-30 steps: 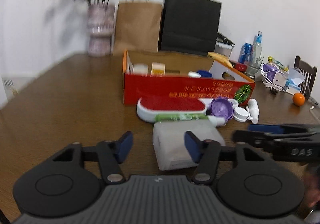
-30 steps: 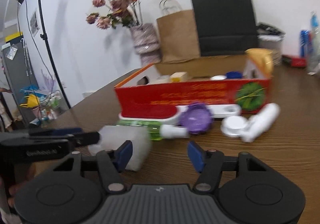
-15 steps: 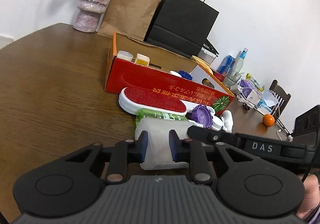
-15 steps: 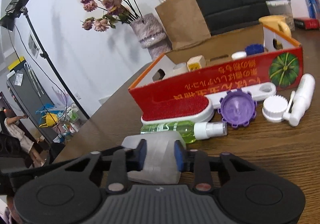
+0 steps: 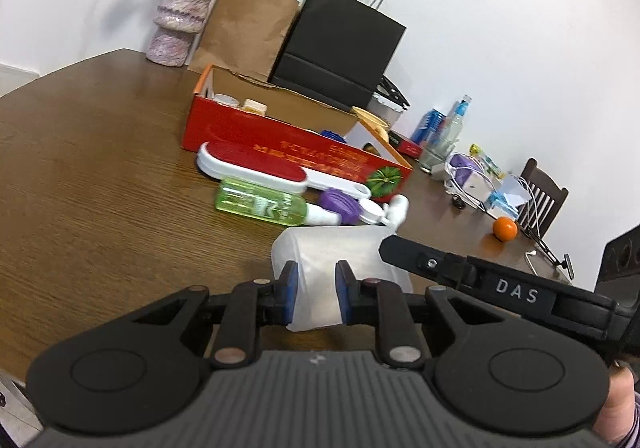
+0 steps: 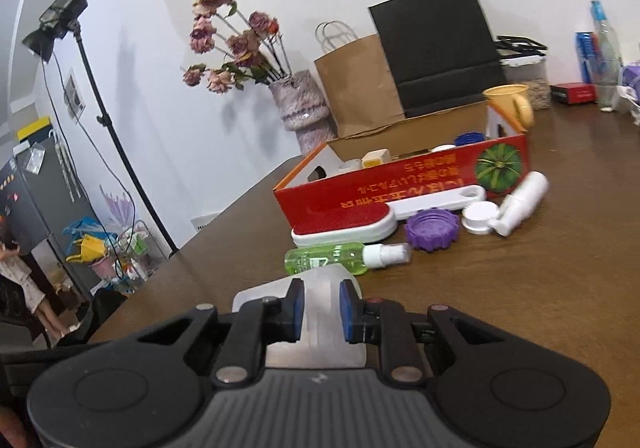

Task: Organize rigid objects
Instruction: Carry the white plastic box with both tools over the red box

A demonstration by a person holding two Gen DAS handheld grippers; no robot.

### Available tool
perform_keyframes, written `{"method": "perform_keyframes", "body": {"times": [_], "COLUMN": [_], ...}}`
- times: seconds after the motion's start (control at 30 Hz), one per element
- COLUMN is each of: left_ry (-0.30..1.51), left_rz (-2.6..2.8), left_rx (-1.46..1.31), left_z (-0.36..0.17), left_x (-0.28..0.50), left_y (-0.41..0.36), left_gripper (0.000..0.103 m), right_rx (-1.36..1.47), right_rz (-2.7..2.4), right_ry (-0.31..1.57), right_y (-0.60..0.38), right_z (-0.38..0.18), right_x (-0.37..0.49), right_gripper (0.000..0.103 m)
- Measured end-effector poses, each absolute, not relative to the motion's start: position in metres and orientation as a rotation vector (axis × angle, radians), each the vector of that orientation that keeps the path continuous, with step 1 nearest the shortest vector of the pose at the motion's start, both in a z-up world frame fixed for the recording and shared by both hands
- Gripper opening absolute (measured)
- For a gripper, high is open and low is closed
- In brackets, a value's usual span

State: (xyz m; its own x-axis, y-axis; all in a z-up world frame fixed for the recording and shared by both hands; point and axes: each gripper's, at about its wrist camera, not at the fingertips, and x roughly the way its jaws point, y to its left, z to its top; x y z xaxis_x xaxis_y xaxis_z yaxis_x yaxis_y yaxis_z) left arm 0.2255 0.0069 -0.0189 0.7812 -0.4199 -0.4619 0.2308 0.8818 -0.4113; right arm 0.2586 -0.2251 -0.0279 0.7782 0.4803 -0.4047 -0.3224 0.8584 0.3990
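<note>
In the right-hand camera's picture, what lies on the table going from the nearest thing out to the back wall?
Translucent container held in the right gripper → green spray bottle → purple lid → red box → brown bag.

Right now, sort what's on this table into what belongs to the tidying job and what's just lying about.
Job in hand:
- translucent container, gripped by left tongs and right tongs
- red box
- lint brush
- green spray bottle
- purple lid
- white bottle

Lying about:
- vase
- brown bag
- black bag
- orange
</note>
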Motion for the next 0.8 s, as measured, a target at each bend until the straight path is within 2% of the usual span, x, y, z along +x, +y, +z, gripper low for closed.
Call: {"method": "perform_keyframes", "body": {"times": [0.17, 0.4, 0.8], "left_ry": [0.529, 0.465, 0.543], "left_rz": [-0.385, -0.403, -0.406], "left_rx": [-0.306, -0.312, -0.327], "left_z": [0.003, 0.029, 0.074], "left_x": [0.218, 0.258, 0.457], "left_y": [-0.012, -0.027, -0.026], "left_gripper": [0.02, 0.02, 0.02], "right_rx": [0.317, 0.321, 0.291], "right_rz": [0.419, 0.388, 0.391], "right_ry": [0.455, 0.386, 0.423], "right_y": [-0.242, -0.254, -0.254], "right_z": [-0.006, 0.024, 0.074], "right_x": [0.247, 0.287, 0.494], "right_gripper": [0.019, 0.019, 0.019]}}
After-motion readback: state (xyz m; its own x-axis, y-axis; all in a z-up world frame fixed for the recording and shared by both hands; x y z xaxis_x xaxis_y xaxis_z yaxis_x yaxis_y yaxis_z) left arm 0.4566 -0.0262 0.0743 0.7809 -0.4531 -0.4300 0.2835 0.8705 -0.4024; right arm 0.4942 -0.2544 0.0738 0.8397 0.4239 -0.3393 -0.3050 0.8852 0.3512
